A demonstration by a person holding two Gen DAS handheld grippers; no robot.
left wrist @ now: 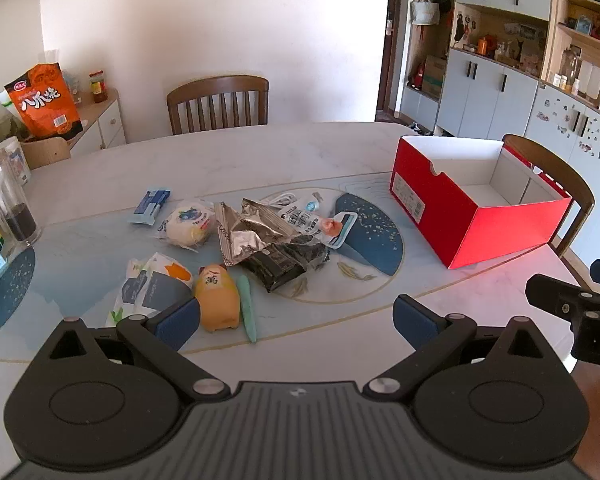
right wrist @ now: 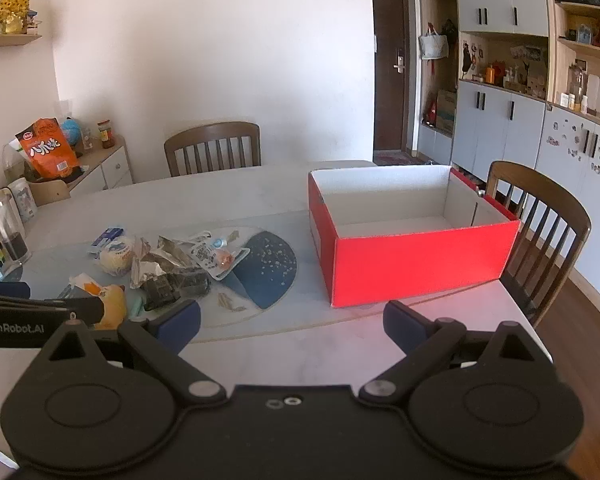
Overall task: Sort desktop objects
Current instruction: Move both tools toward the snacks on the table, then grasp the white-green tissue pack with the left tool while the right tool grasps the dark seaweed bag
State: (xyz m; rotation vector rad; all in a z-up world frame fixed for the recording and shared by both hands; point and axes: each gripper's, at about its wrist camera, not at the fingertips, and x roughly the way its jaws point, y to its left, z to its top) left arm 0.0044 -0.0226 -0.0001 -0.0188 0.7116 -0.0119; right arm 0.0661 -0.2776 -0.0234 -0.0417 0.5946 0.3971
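Snack wrappers point(left wrist: 260, 236) lie left of red box point(right wrist: 412, 256).

On the table point(left wrist: 260, 152), the box point(left wrist: 476, 216) stands right of the wrappers point(left wrist: 260, 236).

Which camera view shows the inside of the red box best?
The right wrist view. There the red box stands almost straight ahead, and its white walls and a strip of its floor show, with nothing seen in it. In the left wrist view the box sits off to the right at an angle, so less of the inside shows.
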